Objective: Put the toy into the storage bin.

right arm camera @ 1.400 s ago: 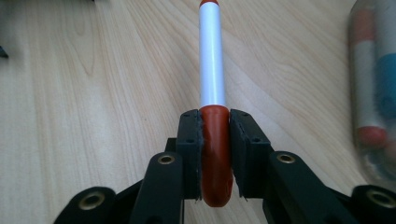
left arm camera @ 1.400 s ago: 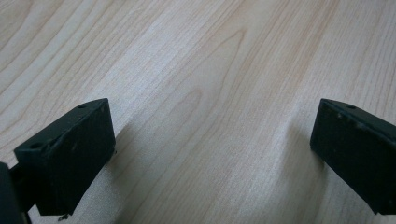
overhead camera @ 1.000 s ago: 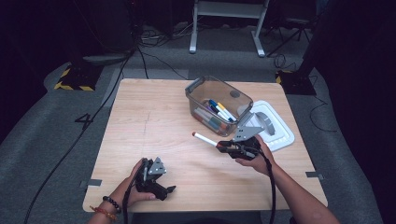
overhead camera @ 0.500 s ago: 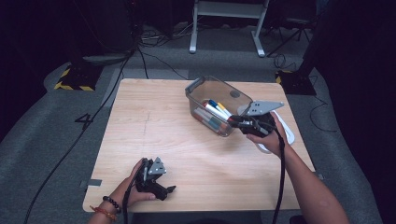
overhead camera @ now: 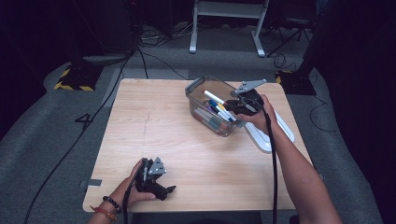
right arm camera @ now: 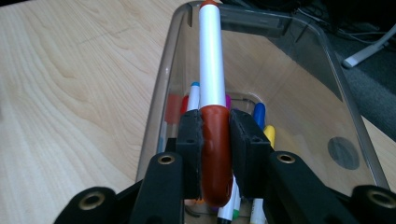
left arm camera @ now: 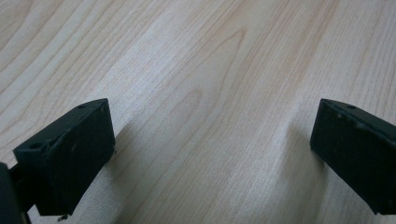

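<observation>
My right gripper (overhead camera: 229,105) is shut on a white marker with a red cap (right arm camera: 212,84), the pads clamping the red cap end. It holds the marker (overhead camera: 214,97) over the clear plastic bin (overhead camera: 196,88) at the table's far right. Several coloured markers (right arm camera: 259,114) lie in the bin's bottom. My left gripper (overhead camera: 167,191) rests low at the table's near left edge in a hand, open. In the left gripper view its fingers (left arm camera: 70,158) stand wide apart over bare wood with nothing between them.
The bin's white lid (overhead camera: 275,135) lies flat on the table just right of the bin, under my right forearm. The wooden table (overhead camera: 154,130) has free room across its middle and left. Cables and a white stand's legs (overhead camera: 224,28) are on the floor beyond.
My right gripper rose from the table's middle right and carried the marker up and back until it hangs over the bin. The left gripper stayed in place.
</observation>
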The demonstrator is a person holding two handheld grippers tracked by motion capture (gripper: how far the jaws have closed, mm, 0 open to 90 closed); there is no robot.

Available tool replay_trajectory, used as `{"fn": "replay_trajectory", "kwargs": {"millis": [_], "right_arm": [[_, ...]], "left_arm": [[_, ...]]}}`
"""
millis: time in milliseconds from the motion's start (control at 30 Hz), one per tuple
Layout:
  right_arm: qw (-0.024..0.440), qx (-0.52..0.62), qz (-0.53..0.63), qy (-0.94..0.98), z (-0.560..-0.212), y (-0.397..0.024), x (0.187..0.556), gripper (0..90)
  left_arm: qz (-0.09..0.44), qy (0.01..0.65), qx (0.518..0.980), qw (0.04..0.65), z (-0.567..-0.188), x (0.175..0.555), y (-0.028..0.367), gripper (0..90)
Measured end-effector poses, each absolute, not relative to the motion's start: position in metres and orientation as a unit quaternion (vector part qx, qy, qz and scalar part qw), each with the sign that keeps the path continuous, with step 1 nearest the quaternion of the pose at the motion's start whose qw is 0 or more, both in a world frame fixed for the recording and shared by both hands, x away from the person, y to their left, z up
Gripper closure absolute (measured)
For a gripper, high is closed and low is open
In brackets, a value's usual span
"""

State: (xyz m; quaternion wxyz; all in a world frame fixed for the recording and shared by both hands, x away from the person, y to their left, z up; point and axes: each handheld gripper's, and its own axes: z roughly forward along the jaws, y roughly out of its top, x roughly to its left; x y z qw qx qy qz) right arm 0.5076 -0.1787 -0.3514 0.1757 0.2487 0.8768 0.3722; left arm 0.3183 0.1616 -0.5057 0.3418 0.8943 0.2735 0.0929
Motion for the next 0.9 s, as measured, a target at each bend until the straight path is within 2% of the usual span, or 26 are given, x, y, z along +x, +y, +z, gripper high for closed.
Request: {"fn": "replay_trajectory", "kwargs": {"millis": [267, 633, 900], "right_arm": [[0.166, 0.26, 0.34, 0.888, -0.363, -0.16, 0.53, 75.1], [0.158, 0.255, 0.289, 0.909, -0.378, -0.139, 0.54, 75.1], [0.132, 0.262, 0.247, 0.924, -0.389, -0.129, 0.553, 75.1]], "left_arm": [[0.093, 0.273, 0.894, 0.342, -0.506, 0.318, 0.162, 0.1], [0.093, 0.273, 0.894, 0.342, -0.506, 0.318, 0.162, 0.1], [0.093, 0.273, 0.894, 0.342, -0.506, 0.318, 0.162, 0.1]]}}
